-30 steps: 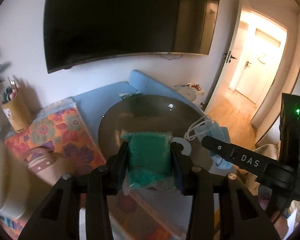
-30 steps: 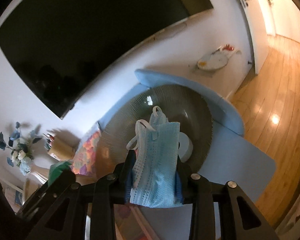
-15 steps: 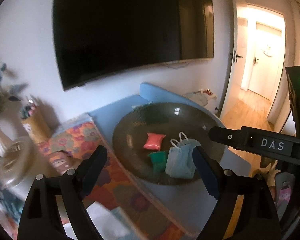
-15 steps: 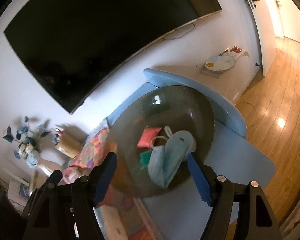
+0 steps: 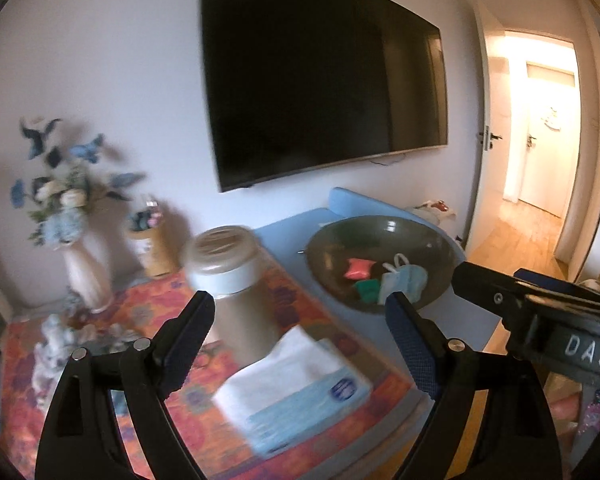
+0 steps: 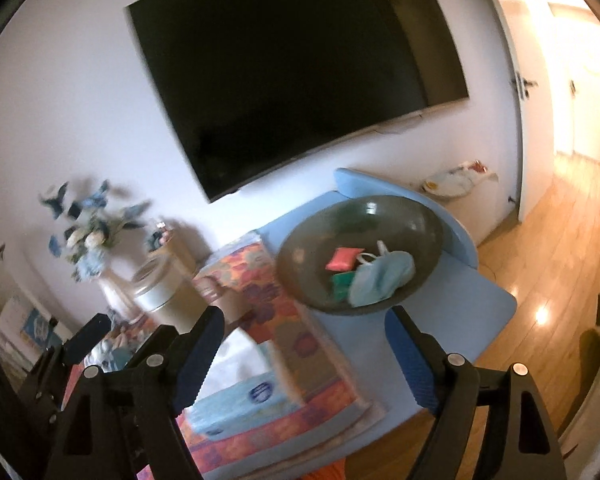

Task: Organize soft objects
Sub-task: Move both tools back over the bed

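A dark round bowl (image 5: 428, 236) (image 6: 412, 216) on the blue table holds a red pouch (image 5: 358, 267) (image 6: 343, 258), a green pouch (image 5: 367, 289) (image 6: 342, 281) and a light blue face mask (image 5: 404, 278) (image 6: 380, 274). My left gripper (image 5: 300, 344) is open and empty, pulled back to the left of the bowl. My right gripper (image 6: 304, 350) is open and empty, well short of the bowl. The right gripper's body (image 5: 540, 312) shows at the right of the left wrist view.
A tissue pack (image 5: 300, 392) (image 6: 236, 400) lies on a floral cloth (image 5: 148, 320) (image 6: 268, 280). A lidded jar (image 5: 228, 272) (image 6: 160, 288), a flower vase (image 5: 80, 264) (image 6: 96, 248) and a pen cup (image 5: 152, 240) stand behind. TV (image 5: 320, 72) on the wall; open doorway (image 5: 536, 140) to the right.
Both grippers opened, dropping the green pouch and the mask into the bowl. Both then drew back and swung left, bringing jar, vase and tissue pack into view.
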Action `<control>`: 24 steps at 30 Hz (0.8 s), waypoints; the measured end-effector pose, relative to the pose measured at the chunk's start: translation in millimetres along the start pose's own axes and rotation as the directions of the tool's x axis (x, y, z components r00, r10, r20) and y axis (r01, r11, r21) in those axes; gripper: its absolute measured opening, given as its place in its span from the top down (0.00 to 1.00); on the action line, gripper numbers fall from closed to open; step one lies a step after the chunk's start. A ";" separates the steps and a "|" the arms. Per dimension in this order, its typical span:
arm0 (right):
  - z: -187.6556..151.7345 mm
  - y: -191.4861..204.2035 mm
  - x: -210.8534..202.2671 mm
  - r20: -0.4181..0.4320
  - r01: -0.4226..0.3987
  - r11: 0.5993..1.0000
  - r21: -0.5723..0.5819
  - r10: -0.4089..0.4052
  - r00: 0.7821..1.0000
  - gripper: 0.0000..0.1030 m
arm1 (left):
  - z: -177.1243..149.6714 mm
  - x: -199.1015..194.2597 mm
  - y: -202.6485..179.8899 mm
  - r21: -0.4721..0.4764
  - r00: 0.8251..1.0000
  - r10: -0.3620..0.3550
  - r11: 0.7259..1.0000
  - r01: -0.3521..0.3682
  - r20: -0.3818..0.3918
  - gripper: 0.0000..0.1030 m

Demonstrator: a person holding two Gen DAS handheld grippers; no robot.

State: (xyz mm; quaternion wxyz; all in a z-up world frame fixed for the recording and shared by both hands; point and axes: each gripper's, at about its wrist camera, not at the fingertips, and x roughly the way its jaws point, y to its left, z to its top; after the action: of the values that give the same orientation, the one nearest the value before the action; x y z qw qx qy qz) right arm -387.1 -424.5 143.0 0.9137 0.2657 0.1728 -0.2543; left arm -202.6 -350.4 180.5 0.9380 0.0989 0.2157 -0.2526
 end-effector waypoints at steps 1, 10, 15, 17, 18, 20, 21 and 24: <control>-3.2 11.5 -3.7 0.005 0.008 1.000 -0.023 -0.008 1.000 0.21 | -3.2 -7.0 10.0 -0.008 1.000 0.018 1.000 -0.018 0.005 0.16; -39.9 120.8 -18.7 0.052 0.039 0.974 -0.222 -0.028 0.998 0.20 | -32.5 -43.8 104.9 -0.079 0.988 0.157 0.985 -0.156 0.003 0.16; -55.0 169.1 -12.8 0.072 0.061 0.953 -0.297 -0.042 0.997 0.20 | -45.0 -71.5 187.2 -0.135 0.952 0.305 0.943 -0.304 -0.015 0.16; -58.9 185.6 -8.7 0.066 0.044 0.947 -0.319 -0.024 0.998 0.19 | -50.1 -82.5 218.8 -0.166 0.931 0.364 0.917 -0.363 -0.025 0.16; -61.1 193.6 -6.8 0.061 0.039 0.944 -0.329 -0.020 0.998 0.19 | -52.2 -86.1 231.2 -0.182 0.922 0.387 0.904 -0.386 -0.029 0.16; -64.9 208.0 -1.5 0.055 0.029 0.935 -0.354 -0.010 0.998 0.19 | -59.4 -93.4 259.4 -0.220 0.901 0.431 0.876 -0.430 -0.045 0.16; -66.9 215.5 1.8 0.052 0.025 0.929 -0.368 -0.006 0.999 0.19 | -63.9 -95.1 272.1 -0.238 0.894 0.444 0.864 -0.444 -0.059 0.16; -73.6 235.5 10.7 0.042 0.018 0.914 -0.405 -0.001 0.999 0.19 | -81.5 -94.9 307.1 -0.287 0.870 0.481 0.823 -0.491 -0.107 0.16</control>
State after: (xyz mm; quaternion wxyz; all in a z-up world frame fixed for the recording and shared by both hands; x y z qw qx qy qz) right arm -260.7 -214.5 173.0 0.9511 0.0648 0.2041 -0.2228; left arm -146.8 -23.6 174.8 0.9717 0.0085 0.2339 0.0324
